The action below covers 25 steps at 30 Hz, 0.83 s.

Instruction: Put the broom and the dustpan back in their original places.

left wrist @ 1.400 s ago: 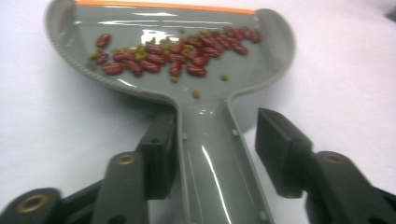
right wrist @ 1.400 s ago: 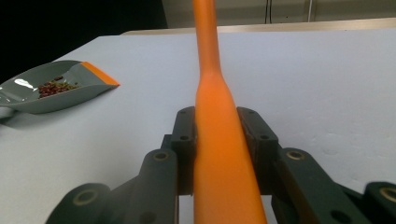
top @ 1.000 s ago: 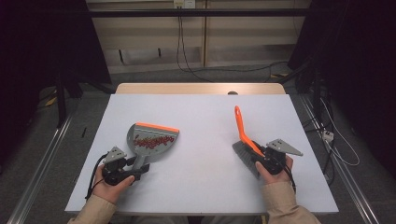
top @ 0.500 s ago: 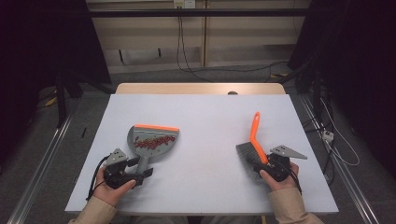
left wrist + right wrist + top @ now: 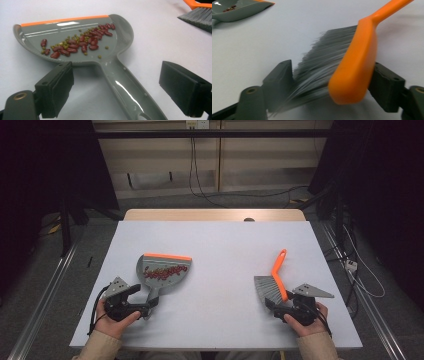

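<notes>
The person wears beige sleeves. Each tool, left and right, is black with thick square jaw pads, a grey three-cornered plate on top, and a black cable behind.

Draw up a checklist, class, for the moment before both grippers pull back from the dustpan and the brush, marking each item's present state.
1. Dustpan lies flat on the table: ok.
2. Beans sit inside the pan: ok.
3. Left gripper, just opening, stands clear of the pan handle: ok.
4. Right gripper, just opening, is free of the brush: cannot tell.
5. Brush rests on the table: ok.
</notes>
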Motion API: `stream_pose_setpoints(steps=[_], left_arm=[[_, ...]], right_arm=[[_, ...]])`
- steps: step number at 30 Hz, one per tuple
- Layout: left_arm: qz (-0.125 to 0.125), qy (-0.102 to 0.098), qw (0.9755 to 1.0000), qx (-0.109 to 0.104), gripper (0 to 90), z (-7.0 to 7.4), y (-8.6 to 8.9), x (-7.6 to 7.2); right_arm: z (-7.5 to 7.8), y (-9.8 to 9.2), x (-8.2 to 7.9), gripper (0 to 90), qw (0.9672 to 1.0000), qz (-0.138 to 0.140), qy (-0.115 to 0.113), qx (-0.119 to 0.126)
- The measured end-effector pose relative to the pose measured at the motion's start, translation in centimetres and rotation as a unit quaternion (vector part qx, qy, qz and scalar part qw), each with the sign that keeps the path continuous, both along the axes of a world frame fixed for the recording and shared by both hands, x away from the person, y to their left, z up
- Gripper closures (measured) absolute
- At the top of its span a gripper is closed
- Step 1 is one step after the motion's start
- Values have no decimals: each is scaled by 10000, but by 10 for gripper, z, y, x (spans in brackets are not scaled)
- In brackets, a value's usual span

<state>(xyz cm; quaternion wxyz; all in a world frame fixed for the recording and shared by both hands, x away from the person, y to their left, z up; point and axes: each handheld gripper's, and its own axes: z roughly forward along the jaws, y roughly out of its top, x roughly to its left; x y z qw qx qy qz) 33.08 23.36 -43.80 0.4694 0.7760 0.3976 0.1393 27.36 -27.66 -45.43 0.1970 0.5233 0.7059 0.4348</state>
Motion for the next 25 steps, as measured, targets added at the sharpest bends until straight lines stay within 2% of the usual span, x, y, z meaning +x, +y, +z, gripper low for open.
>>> stream_pose_setpoints(steps=[1,4,7,9,12,14,17,18,23,25], left_arm=[[-12,-29,10000,-9,113,1,1,0],[1,-96,9999,-47,97,2,2,0],[3,-208,9998,-55,89,4,2,0],[-48,-277,9996,-82,77,5,3,1],[-133,-465,9986,-203,70,7,4,3],[-233,-637,9970,-367,61,8,7,4],[-207,-838,9943,-627,55,10,11,6],[-213,-899,9938,-625,54,10,13,7],[-221,-949,9922,-774,53,10,15,7],[-287,-1008,9917,-741,53,10,14,7]], right_arm=[[2,-2,-1,207,10000,-46,-38,-30],[8,-10,-8,204,9992,-138,-380,23],[12,-12,-13,182,9978,-129,-657,-12],[13,-12,-13,180,9971,-85,-761,15],[12,-12,-9,162,9966,-38,-821,88],[11,-13,-7,154,9963,-32,-862,47],[9,-13,-4,142,9960,0,-891,22],[8,-13,-4,143,9961,9,-877,45],[5,-13,-2,141,9966,11,-823,102],[5,-12,-2,141,9965,30,-828,138]])
